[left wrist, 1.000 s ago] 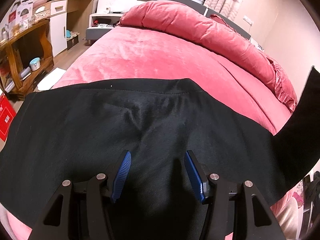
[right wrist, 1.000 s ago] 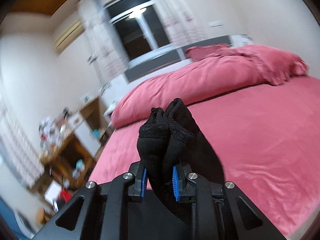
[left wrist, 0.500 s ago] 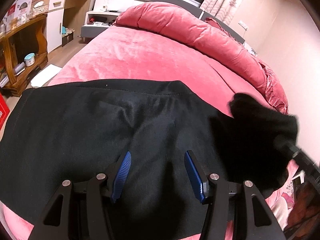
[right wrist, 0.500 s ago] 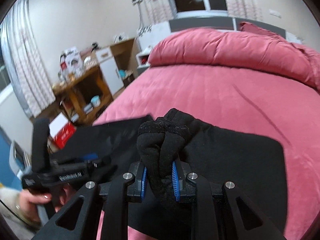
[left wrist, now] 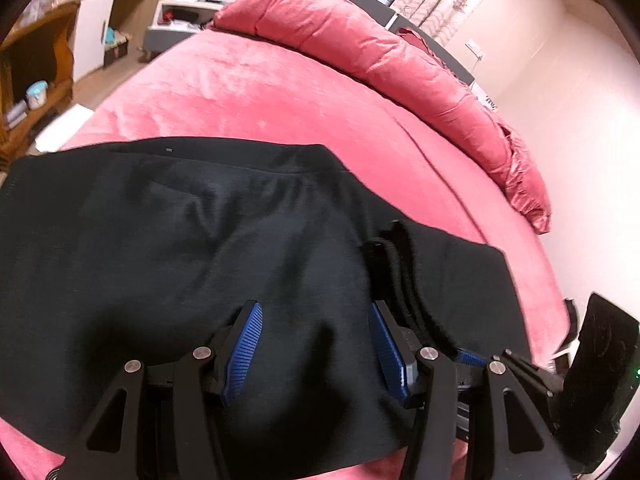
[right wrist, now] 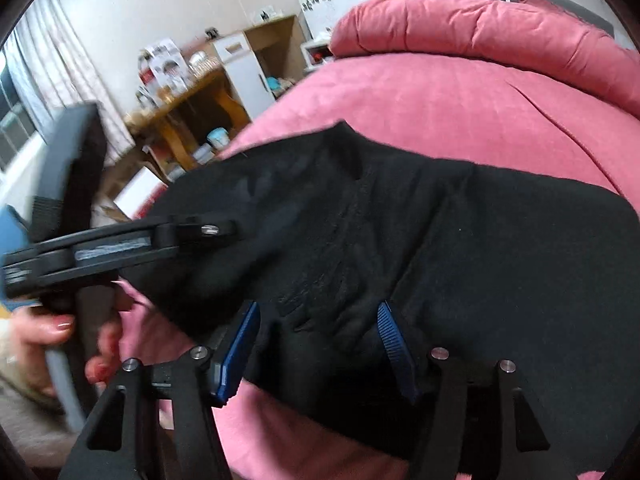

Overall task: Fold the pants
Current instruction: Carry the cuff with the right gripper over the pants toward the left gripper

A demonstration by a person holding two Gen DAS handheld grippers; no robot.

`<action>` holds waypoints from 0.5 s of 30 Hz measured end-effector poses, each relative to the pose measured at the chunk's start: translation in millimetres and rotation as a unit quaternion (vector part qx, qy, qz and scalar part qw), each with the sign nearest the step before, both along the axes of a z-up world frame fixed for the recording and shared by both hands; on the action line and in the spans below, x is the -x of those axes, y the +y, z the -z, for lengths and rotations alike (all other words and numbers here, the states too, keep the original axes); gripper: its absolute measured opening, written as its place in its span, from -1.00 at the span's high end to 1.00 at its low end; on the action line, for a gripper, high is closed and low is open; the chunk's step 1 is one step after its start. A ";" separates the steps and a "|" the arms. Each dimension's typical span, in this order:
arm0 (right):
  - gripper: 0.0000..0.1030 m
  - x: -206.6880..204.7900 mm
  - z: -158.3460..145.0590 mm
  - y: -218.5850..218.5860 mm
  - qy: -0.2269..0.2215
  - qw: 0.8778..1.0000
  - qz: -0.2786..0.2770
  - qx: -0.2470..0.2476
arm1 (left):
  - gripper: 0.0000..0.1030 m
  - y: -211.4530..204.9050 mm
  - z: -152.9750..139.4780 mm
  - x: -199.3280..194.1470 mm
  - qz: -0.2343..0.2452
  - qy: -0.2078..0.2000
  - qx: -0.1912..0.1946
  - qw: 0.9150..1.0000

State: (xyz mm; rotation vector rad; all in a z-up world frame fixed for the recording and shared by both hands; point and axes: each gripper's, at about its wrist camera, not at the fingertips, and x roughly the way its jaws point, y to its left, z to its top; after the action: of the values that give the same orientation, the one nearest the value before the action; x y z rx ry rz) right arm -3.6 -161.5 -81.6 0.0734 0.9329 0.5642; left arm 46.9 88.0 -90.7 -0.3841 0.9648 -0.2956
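The right gripper was opening, its jaws parted to release the folded-over end of the black pants. The left gripper was held unclenched above the pants, which lay spread along the near edge of the pink bed.

Both wrist views look steeply down, close over shared black pants.

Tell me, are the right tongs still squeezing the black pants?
Apart. In the right wrist view the right tongs are opening, and dark gaps show between each blue pad and the black pants lying between them on the bed.
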 end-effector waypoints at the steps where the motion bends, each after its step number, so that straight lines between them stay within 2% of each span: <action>1: -0.20 2.4 -6.6 -10.2 -0.004 1.000 0.009 -0.025 | -0.10 -2.9 -1.1 -2.7 0.005 0.003 0.012 1.000; 4: -0.20 6.5 -26.1 -50.6 -0.025 0.994 0.067 -0.085 | -0.15 -15.1 -4.2 -12.7 0.023 0.012 0.036 0.999; 6: -0.19 9.2 -35.7 -85.0 -0.039 0.984 0.125 -0.118 | -0.17 -26.2 -3.4 -21.5 0.038 0.028 0.050 0.998; 8: -0.04 9.0 -40.4 -120.3 -0.047 0.973 0.193 -0.117 | -0.17 -39.8 2.2 -32.5 0.052 0.055 0.065 0.995; 10: 0.22 3.3 -37.6 -147.8 -0.041 0.964 0.243 -0.096 | -0.13 -53.9 10.9 -43.7 0.054 0.078 0.059 0.994; 12: 0.35 -4.3 -31.8 -169.4 -0.034 0.957 0.277 -0.084 | 0.00 -65.2 18.8 -51.6 0.051 0.093 0.048 0.993; 14: 0.35 -15.3 -23.9 -183.2 -0.021 0.953 0.292 -0.078 | 0.52 -72.2 20.6 -53.1 0.056 0.090 0.043 0.993; 15: 0.35 -24.0 -20.6 -183.2 -0.014 0.954 0.291 -0.072 | 0.58 -75.4 20.5 -53.0 0.063 0.090 0.043 0.993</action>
State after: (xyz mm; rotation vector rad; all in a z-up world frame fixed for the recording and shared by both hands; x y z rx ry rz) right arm 20.3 -344.6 -61.0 0.4561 0.7903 0.0830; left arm 100.0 12.5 -111.2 -0.4352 1.1578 -0.4231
